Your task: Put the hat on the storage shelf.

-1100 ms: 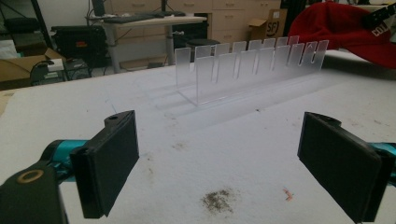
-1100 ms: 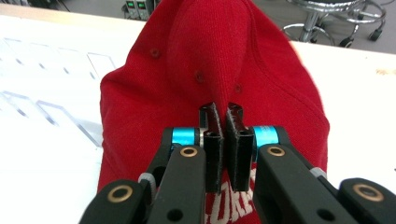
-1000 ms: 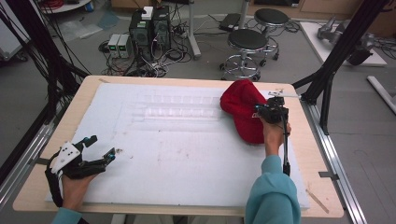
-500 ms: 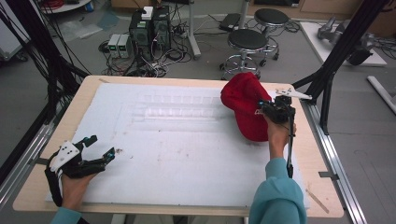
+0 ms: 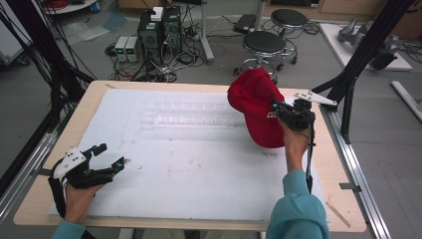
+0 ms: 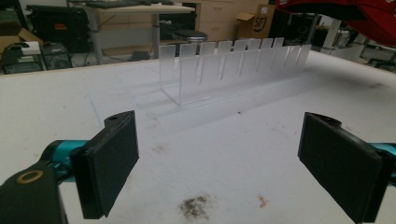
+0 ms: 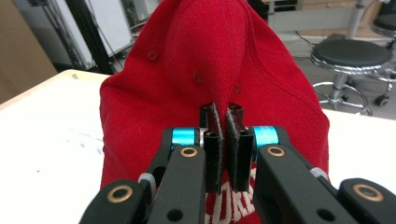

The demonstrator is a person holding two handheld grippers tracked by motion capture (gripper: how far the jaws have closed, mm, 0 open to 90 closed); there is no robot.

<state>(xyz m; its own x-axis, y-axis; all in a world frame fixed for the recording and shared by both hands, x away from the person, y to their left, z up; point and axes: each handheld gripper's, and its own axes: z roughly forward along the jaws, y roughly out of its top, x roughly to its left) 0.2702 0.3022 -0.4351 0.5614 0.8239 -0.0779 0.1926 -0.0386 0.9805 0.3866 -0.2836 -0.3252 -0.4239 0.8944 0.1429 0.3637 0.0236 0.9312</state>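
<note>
A red cap (image 5: 259, 107) with white lettering hangs lifted above the table's right side. My right gripper (image 5: 278, 109) is shut on its fabric; in the right gripper view the jaws pinch a fold of the red cap (image 7: 205, 70), and the gripper (image 7: 223, 140) shows almost no gap. A clear plastic rack (image 5: 191, 113) with several slots stands at the middle back of the white mat (image 5: 199, 169). The rack (image 6: 233, 65) also stands ahead in the left gripper view. My left gripper (image 5: 112, 157) rests low at the near left, open, and the gripper (image 6: 219, 154) has nothing between its pads.
A wooden table edge (image 5: 348, 199) frames the white mat. Black frame posts (image 5: 358, 55) rise at the right and left. Stools (image 5: 266, 45) and computer boxes (image 5: 159, 27) stand on the floor behind the table. Dirt smudges (image 6: 194, 207) mark the mat.
My right gripper has raised the red cap off the mat and tipped it upward and toward the rack. The left gripper has stayed in place, open.
</note>
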